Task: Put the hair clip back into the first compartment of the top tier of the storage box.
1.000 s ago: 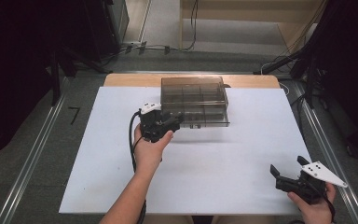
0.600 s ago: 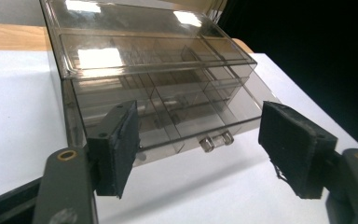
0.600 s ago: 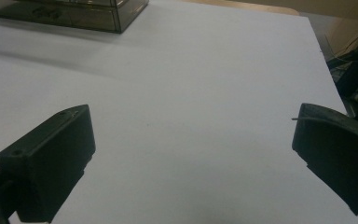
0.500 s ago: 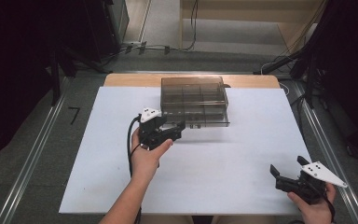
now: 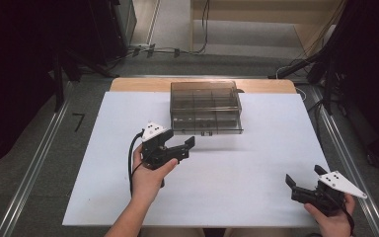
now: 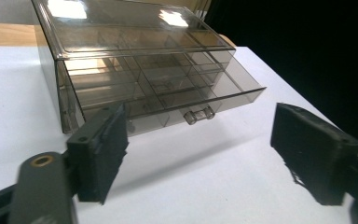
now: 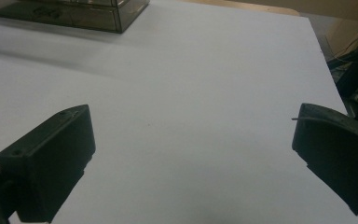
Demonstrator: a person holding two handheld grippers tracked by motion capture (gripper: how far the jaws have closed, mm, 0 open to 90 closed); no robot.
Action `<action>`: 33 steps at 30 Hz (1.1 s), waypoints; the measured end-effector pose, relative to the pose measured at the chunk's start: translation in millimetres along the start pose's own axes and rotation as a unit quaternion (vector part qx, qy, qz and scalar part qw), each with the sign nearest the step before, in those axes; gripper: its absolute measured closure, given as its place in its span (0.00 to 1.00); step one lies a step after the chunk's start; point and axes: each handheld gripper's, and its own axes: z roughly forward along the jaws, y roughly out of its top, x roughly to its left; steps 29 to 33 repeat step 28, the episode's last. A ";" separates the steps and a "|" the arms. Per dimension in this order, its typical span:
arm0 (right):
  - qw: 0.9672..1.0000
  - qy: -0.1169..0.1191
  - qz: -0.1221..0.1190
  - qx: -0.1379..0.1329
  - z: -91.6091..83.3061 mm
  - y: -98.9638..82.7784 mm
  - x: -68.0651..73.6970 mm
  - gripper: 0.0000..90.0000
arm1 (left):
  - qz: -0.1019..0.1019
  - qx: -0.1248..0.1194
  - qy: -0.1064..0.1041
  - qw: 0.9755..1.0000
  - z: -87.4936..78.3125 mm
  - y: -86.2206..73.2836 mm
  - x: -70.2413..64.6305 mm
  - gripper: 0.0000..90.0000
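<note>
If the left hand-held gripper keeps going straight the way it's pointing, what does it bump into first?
Most likely the smoky plastic drawer box. The left hand-held gripper, jaws open, points at its front, where a drawer with a small handle sticks out. Bare white table lies between.

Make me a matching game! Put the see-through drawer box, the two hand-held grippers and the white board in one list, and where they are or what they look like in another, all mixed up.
Things:
1. drawer box
2. left hand-held gripper
3. right hand-held gripper
4. white board

Descriptions:
A. open, near the board's front right corner
B. smoky and see-through, at the back of the board
C. flat, covering the tabletop
D. open, just in front of the box

Pairs: 1-B, 2-D, 3-A, 4-C
</note>
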 end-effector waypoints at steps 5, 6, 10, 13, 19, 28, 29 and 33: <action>1.000 0.000 0.000 0.000 0.1 -0.1 -0.6 0.00 | -0.009 -0.008 -0.007 1.000 -6.6 -6.5 2.0 0.13; 1.000 0.000 0.000 -0.001 0.0 -0.1 -0.5 0.00 | -0.010 -0.009 -0.007 1.000 -7.0 -7.5 2.9 0.12; 1.000 0.000 0.000 0.000 0.3 -0.2 0.0 0.00 | -0.023 -0.012 -0.012 1.000 -9.3 -13.7 8.7 0.08; 1.000 0.000 0.000 0.000 0.1 -0.1 -0.2 0.00 | -0.030 -0.011 -0.013 0.999 -10.6 -19.2 13.4 0.04; 1.000 0.000 0.000 0.000 0.1 -0.2 -0.6 0.00 | -0.025 -0.008 0.000 1.000 -16.9 -28.7 20.9 0.03; 1.000 0.000 0.000 -0.001 0.9 -0.8 -0.4 0.00 | -0.014 -0.021 0.003 1.000 -34.0 -40.2 30.5 0.03; 1.000 0.000 0.000 -0.001 0.9 -0.8 -0.4 0.00 | -0.014 -0.021 0.003 1.000 -34.0 -40.2 30.5 0.03; 1.000 0.000 0.000 -0.001 0.9 -0.8 -0.4 0.00 | -0.014 -0.021 0.003 1.000 -34.0 -40.2 30.5 0.03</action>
